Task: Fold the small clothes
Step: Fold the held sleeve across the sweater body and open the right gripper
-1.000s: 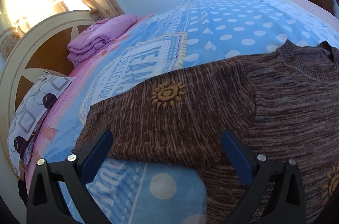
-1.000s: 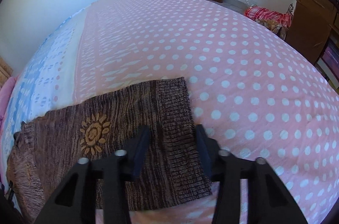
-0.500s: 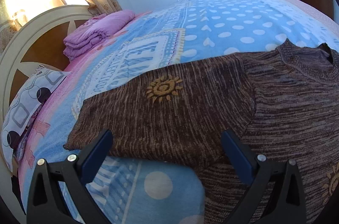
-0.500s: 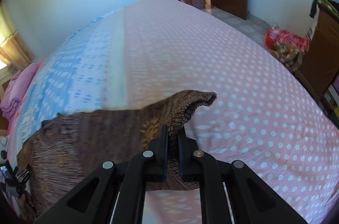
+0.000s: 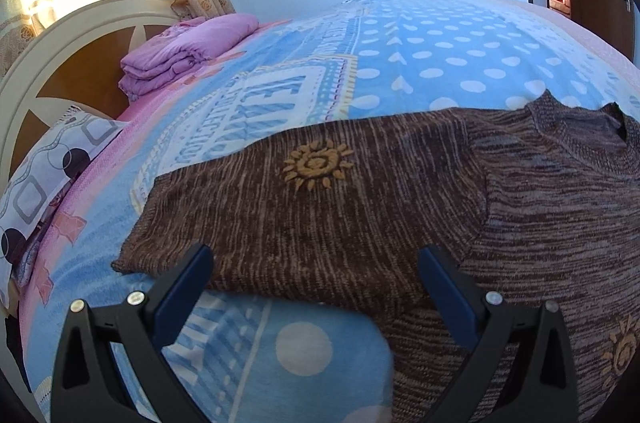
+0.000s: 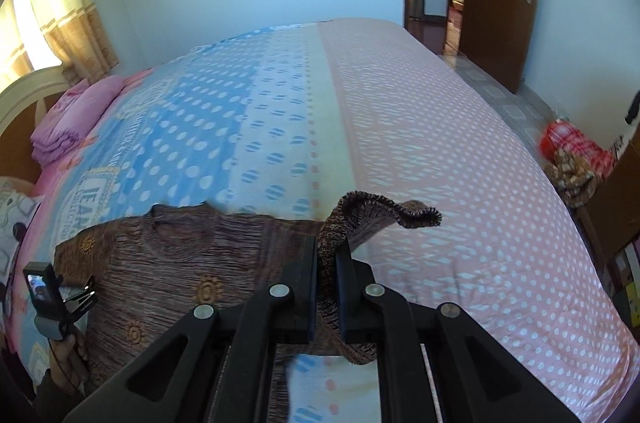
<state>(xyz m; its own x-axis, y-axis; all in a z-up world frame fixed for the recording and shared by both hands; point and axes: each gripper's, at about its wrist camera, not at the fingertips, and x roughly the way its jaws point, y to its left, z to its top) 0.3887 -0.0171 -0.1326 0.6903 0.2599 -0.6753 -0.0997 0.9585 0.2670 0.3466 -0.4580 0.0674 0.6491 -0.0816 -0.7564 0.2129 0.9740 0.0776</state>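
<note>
My right tool (image 6: 325,287) pinches the brown sweater's (image 5: 360,215) sleeve cuff (image 6: 384,213), lifted off the bed (image 6: 440,127); my left tool (image 5: 316,287) hangs spread over the other sleeve.

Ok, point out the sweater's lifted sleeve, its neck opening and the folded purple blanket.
lifted sleeve (image 6: 380,213), right wrist view, on the raised cuff end.
neck opening (image 5: 592,139), left wrist view, on the ribbed collar.
folded purple blanket (image 5: 188,51), left wrist view, on its top fold.
</note>
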